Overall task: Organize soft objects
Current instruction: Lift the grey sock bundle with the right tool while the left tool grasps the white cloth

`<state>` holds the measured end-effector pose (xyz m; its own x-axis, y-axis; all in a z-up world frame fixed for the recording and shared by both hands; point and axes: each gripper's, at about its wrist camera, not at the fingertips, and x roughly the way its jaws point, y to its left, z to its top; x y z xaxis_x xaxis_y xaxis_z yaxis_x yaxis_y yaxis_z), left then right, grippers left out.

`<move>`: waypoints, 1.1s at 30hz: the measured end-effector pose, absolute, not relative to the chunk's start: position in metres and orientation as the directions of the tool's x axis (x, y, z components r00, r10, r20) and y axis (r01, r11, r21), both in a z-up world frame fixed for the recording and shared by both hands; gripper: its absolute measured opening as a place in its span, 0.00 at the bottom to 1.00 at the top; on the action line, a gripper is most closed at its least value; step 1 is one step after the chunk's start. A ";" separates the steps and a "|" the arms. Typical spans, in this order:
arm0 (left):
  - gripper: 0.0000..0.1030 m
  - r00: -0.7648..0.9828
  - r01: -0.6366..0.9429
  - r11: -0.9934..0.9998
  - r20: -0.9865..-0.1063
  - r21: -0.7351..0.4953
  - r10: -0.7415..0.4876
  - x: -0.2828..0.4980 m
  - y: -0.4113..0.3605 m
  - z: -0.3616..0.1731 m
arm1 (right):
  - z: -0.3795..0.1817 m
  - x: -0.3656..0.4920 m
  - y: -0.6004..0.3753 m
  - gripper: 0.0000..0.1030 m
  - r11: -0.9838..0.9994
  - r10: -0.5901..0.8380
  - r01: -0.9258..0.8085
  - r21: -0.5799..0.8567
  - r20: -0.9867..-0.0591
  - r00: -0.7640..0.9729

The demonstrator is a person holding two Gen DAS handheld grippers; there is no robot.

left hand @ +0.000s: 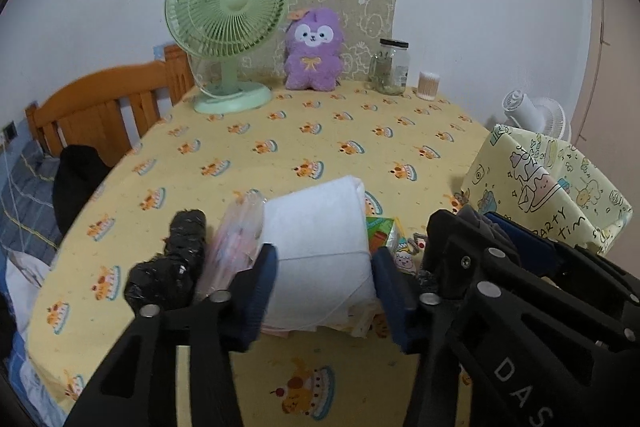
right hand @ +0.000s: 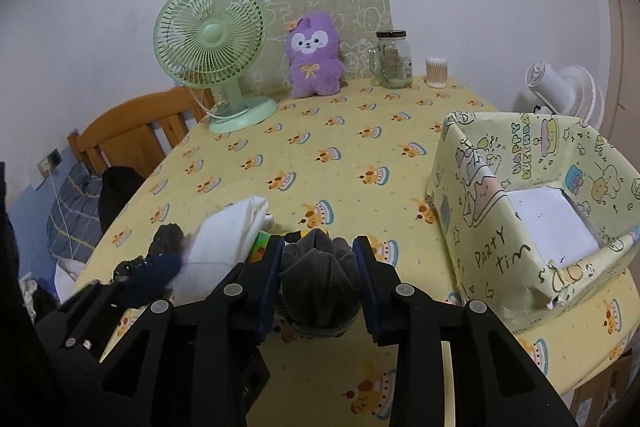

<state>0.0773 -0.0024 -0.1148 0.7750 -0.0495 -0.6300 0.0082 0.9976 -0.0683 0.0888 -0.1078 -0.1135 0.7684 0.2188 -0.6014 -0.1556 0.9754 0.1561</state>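
My left gripper (left hand: 325,255) is shut on a white folded cloth bundle (left hand: 320,227), with a blue pad pressing on each side of it. The bundle rests on a thin stack on the yellow tablecloth (left hand: 280,155). A grey soft cloth item (right hand: 318,275) sits bunched between the pads of my right gripper (right hand: 319,243), which is shut on it just above the table. To the right stands an open box (right hand: 480,251) wrapped in party paper, with a white flat item (right hand: 552,223) inside. A black plastic-wrapped bundle (left hand: 172,267) and a pinkish clear packet (left hand: 236,239) lie left of the white bundle.
At the back of the table stand a green fan (left hand: 226,23), a purple plush toy (left hand: 314,51), a glass jar (left hand: 392,69) and a tub of cotton swabs (left hand: 429,85). A colourful packet (left hand: 380,233) lies between the grippers. A wooden bed headboard (left hand: 104,103) is at the left, a white fan (right hand: 568,95) at the right.
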 end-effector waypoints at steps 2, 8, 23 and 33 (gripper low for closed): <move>0.37 0.770 0.015 0.996 -0.635 -0.085 -0.066 0.079 -0.002 -0.116 | -0.114 0.090 -0.107 0.37 0.975 0.219 -0.156 0.156 -0.603 0.767; 0.10 0.756 0.040 0.994 -0.647 -0.103 -0.098 0.081 -0.004 -0.115 | -0.115 0.094 -0.108 0.37 0.975 0.222 -0.154 0.163 -0.613 0.758; 0.04 0.793 0.045 0.997 -0.605 -0.063 -0.074 0.076 -0.010 -0.082 | -0.089 0.090 -0.113 0.37 0.971 0.235 -0.159 0.178 -0.591 0.772; 0.04 0.823 0.050 0.997 -0.563 -0.054 -0.072 0.073 -0.015 -0.055 | -0.059 0.086 -0.117 0.37 0.973 0.226 -0.161 0.164 -0.552 0.802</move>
<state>0.0733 -0.0146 -0.0547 0.8231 -0.0715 -0.5634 0.0499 0.9973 -0.0538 0.0855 -0.1167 -0.0592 0.8024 0.2259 -0.5524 -0.1607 0.9732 0.1645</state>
